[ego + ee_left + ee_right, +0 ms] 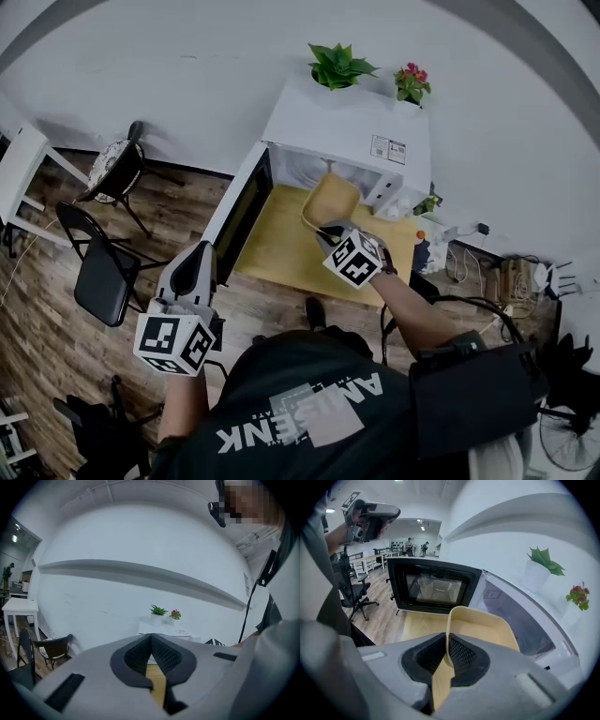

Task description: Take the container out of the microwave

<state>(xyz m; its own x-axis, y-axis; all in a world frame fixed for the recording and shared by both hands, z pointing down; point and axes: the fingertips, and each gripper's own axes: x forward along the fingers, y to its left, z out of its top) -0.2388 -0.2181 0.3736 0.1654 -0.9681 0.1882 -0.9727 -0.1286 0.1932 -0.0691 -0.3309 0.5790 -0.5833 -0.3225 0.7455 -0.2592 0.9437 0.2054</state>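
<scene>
The container [331, 200] is a shallow cream-yellow tray. It hangs tilted in front of the white microwave [352, 131], above the wooden table. My right gripper [330, 231] is shut on its near rim. In the right gripper view the rim of the container [480, 630] stands between the pads of my right gripper [447, 656]. The microwave door [246, 208] swings open to the left. My left gripper [195, 255] is held off to the left, away from the table. In its own view my left gripper [151, 643] has its pads together with nothing between them.
A green plant [339, 66] and a red-flowered plant [411, 82] stand on top of the microwave. The yellow wooden table [281, 248] lies under the container. Two dark chairs [103, 272] stand at the left, with a white table [23, 164] beyond. Cables and plugs [469, 248] lie at the right.
</scene>
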